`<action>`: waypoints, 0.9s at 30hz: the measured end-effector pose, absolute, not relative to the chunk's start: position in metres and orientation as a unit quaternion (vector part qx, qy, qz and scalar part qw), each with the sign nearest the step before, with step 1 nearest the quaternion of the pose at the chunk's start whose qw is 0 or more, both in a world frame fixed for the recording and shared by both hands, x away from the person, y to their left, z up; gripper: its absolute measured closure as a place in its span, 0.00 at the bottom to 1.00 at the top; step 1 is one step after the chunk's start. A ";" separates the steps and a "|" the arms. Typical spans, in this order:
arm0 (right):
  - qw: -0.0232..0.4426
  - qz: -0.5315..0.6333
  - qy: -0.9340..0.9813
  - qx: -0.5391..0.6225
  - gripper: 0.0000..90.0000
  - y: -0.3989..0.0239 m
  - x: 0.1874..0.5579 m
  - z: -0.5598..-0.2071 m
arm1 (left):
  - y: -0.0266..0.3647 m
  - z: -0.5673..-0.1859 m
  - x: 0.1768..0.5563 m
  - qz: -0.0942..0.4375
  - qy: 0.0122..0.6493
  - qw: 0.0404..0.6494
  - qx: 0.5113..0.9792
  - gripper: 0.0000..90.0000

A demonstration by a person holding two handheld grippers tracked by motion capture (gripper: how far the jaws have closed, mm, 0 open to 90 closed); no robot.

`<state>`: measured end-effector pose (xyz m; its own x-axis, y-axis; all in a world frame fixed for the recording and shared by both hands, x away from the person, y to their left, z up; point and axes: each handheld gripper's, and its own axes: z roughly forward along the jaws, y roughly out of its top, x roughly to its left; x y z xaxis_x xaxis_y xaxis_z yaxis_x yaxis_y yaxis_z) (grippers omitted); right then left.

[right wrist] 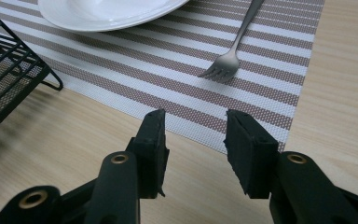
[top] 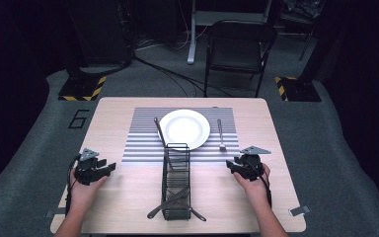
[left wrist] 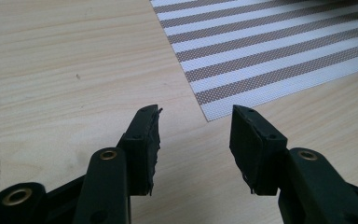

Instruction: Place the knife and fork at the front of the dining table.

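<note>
A white plate (top: pixel 184 129) rests on a striped placemat (top: pixel 143 143) in the middle of the wooden table (top: pixel 118 111). A fork (top: pixel 221 136) lies on the mat to the plate's right, its tines (right wrist: pixel 220 69) toward me. A black wire cutlery basket (top: pixel 176 180) stands in front of the plate with several utensils in it. My left gripper (top: pixel 109 168) hovers near the table's left edge, open and empty, just off the mat's near left corner (left wrist: pixel 208 114). My right gripper (top: pixel 231 165) is open and empty, a little short of the fork.
A dark utensil (top: pixel 159 131) leans out of the basket beside the plate. A knife handle (top: pixel 157 211) sticks out at the basket's near left end. A black folding chair (top: pixel 238 49) stands beyond the table. Hazard-striped stand bases (top: pixel 81 89) sit on the floor.
</note>
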<state>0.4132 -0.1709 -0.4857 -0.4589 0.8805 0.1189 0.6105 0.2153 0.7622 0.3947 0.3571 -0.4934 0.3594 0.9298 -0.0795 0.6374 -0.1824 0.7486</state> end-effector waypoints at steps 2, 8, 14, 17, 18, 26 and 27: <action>0.167 0.391 0.760 0.492 0.64 -0.171 0.413 -0.486 | 0.355 -0.490 0.394 0.198 0.528 0.361 0.743 0.58; 0.170 0.391 0.764 0.484 0.62 -0.168 0.411 -0.487 | 0.348 -0.480 0.393 0.181 0.524 0.382 0.739 0.59; 0.176 0.388 0.761 0.490 0.60 -0.167 0.410 -0.487 | 0.331 -0.471 0.394 0.171 0.509 0.380 0.753 0.62; 0.178 0.388 0.760 0.490 0.60 -0.169 0.410 -0.487 | 0.323 -0.464 0.394 0.174 0.497 0.381 0.760 0.62; 0.179 0.389 0.758 0.492 0.59 -0.169 0.410 -0.486 | 0.320 -0.461 0.394 0.175 0.494 0.385 0.760 0.61; 0.181 0.393 0.750 0.500 0.59 -0.176 0.411 -0.489 | 0.299 -0.435 0.395 0.175 0.462 0.402 0.771 0.62; 0.181 0.394 0.749 0.500 0.59 -0.176 0.411 -0.489 | 0.299 -0.435 0.395 0.175 0.462 0.402 0.771 0.62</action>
<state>0.4108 -0.1758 -0.4892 -0.4343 0.8922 0.1237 0.6070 0.1884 0.7720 0.3948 0.2990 -0.4350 0.5120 0.8529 -0.1021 0.5714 -0.2494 0.7818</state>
